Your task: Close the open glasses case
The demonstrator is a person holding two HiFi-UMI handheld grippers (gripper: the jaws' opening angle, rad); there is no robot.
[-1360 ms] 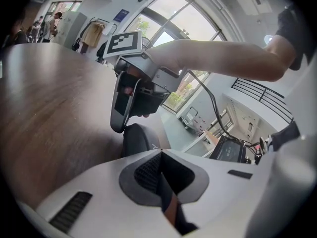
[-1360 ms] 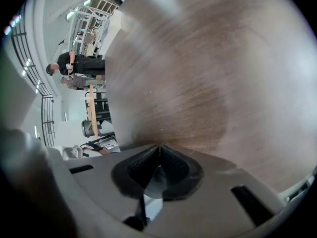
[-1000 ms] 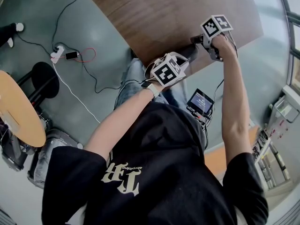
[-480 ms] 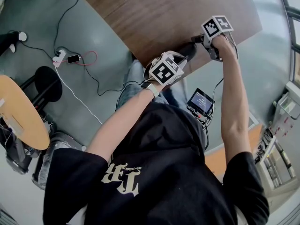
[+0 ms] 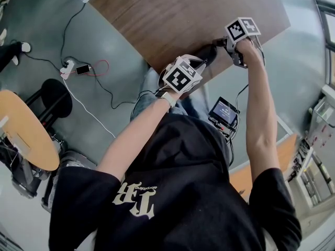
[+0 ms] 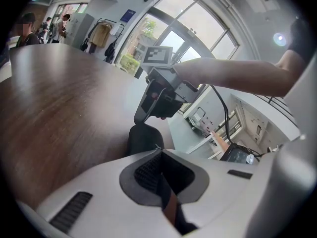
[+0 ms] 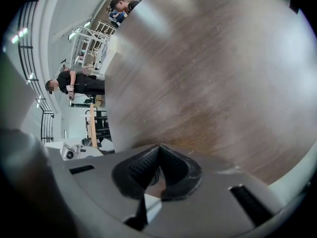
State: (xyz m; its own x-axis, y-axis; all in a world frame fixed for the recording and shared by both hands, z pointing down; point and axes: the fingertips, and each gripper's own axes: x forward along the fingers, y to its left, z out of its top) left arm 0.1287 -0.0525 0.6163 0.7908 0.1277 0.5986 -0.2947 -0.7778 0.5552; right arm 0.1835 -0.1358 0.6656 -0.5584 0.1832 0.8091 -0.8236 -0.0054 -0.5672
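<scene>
Glasses case (image 5: 208,53) sat at the near edge of the worktop (image 5: 172,14), a dark rounded shell between the two grippers. Left gripper (image 6: 158,150) had its jaws pressed together with nothing between them, tips just short of the case on the person's side. Right gripper (image 7: 159,146) was likewise pressed together and empty. Its own view showed only bare wood, while the left gripper view put it right over the far side of the case, touching or just off it; couldn't tell which. Also couldn't tell whether the lid was fully down or partly up, since the case read as one dark lump in both views that showed it.

My read was that the step in hand was seating the lid. Best approach looked like this:
- use the closed tips as a blunt pusher
- press straight down on the lid's free edge, opposite the hinge
- brace the base with the other gripper so it couldn't skate

Main risk was the case's spot near the worktop edge: a sideways shove could have sent it off. A flush seam all round was worth checking before easing pressure.
</scene>
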